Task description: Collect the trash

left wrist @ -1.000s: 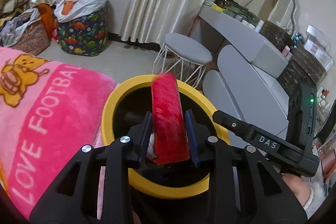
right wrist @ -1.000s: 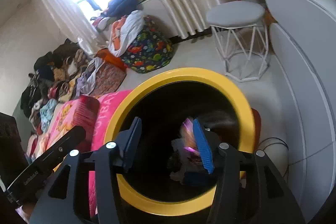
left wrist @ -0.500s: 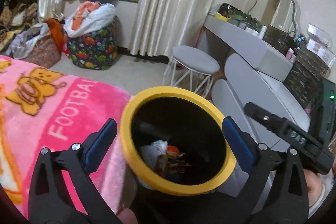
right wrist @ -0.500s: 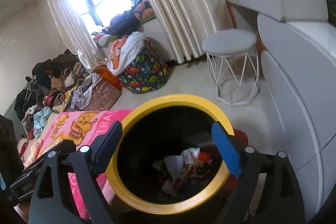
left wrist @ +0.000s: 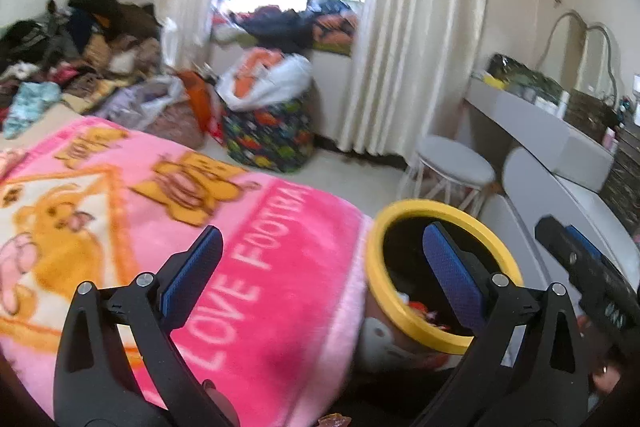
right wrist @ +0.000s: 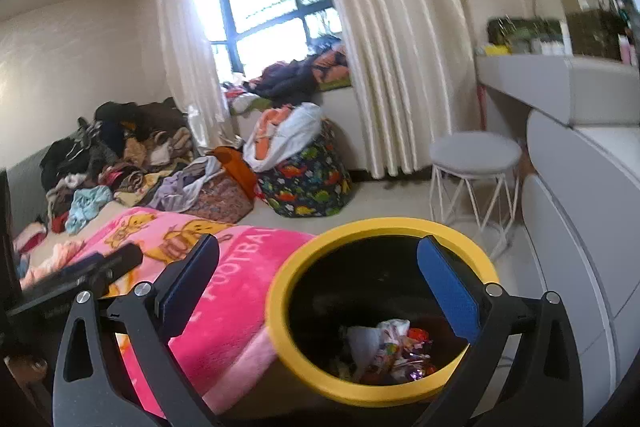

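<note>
A trash bin with a yellow rim (left wrist: pixel 374 255) (right wrist: pixel 376 225) stands beside the bed, with crumpled wrappers and paper (right wrist: pixel 384 347) lying inside it. My left gripper (left wrist: pixel 320 271) is open and empty, above the edge of the pink blanket (left wrist: pixel 260 267) and the bin's left side. My right gripper (right wrist: pixel 320 279) is open and empty, over the bin's mouth and the blanket's edge (right wrist: pixel 232 291). The right gripper's body shows at the right in the left wrist view (left wrist: pixel 584 271).
A pink cartoon blanket covers the bed at left. A grey round stool (right wrist: pixel 474 151) stands behind the bin. A grey vanity desk (right wrist: pixel 568 83) runs along the right. A dinosaur-print bag (right wrist: pixel 308 183) and piles of clothes (right wrist: pixel 120 151) sit by the window and curtains.
My left gripper opened and let go of the red wrapper, which is now out of its grip. Both grippers opened wide and swung left and up, away from the bin.
</note>
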### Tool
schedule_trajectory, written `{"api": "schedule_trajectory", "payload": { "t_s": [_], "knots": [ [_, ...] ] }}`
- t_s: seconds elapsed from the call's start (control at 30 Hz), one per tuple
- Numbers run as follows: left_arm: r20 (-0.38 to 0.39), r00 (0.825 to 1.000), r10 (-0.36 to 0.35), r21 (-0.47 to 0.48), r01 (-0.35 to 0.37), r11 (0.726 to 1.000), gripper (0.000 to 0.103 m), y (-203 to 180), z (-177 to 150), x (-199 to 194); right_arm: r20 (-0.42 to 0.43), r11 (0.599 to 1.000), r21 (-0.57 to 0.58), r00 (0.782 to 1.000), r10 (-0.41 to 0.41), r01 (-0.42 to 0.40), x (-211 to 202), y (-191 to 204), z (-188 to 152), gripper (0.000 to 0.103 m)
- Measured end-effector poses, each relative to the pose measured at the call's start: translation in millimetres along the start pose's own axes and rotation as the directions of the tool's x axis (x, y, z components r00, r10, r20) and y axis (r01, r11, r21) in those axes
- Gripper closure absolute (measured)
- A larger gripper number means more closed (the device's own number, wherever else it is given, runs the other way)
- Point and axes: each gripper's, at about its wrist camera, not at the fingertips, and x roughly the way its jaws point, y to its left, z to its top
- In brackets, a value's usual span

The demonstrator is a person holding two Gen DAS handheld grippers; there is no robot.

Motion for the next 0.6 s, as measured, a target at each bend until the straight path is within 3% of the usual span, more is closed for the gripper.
{"api": "schedule_trajectory", "payload": {
  "t_s": [0.33, 0.6],
  "knots": [
    [0.072, 0.996, 0.048, -0.020, -0.047, 0.999, 0.011, 32, -15, -39, 0.119, 0.990, -0.141, 0.993, 0.011, 0.006, -26, 42, -28, 0.006],
    [0.085, 0.993, 0.087, -0.025, -0.085, 0.996, 0.011, 44, -25, -49, 0.123, 0.990, -0.137, 0.992, -0.003, 0.020, -24, 42, -35, 0.006]
  ]
}}
